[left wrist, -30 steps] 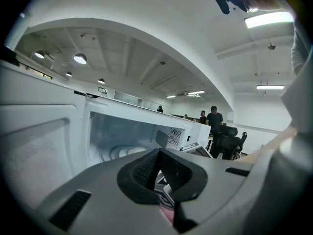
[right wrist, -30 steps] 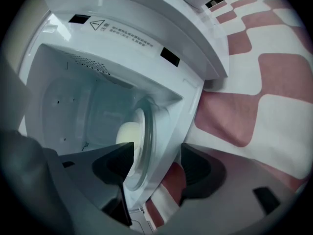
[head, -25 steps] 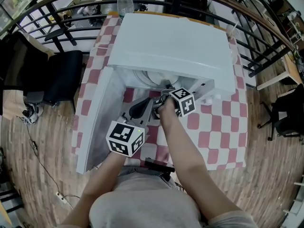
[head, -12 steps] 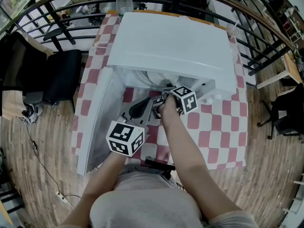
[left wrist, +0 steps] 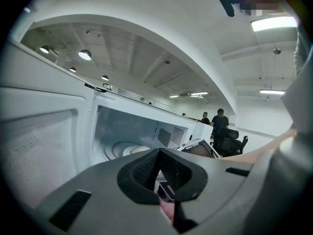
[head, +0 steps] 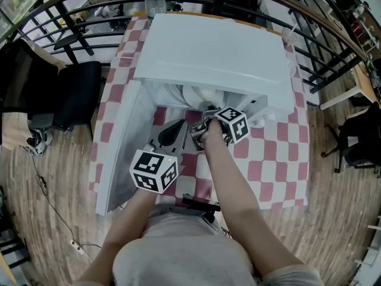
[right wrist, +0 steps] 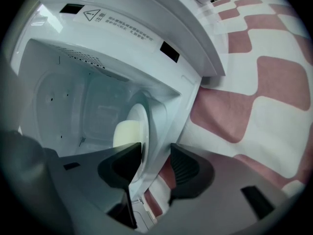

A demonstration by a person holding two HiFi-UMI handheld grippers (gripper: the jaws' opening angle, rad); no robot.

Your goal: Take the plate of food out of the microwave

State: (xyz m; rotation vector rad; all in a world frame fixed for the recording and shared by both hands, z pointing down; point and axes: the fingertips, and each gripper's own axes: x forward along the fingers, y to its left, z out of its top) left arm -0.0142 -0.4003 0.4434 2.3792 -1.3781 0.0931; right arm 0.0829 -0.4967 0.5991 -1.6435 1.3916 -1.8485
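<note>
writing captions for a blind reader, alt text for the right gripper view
The right gripper is closing its jaws around the rim of a white plate holding pale food, inside an open microwave. A red and white checked tablecloth lies to the right.

The open microwave on the checked worktop is seen steeply from above in the head view. Its inside is looked into from low and close in the left gripper view, and from nearer still, rolled sideways, in the right gripper view.

Plate in microwave — on table
</note>
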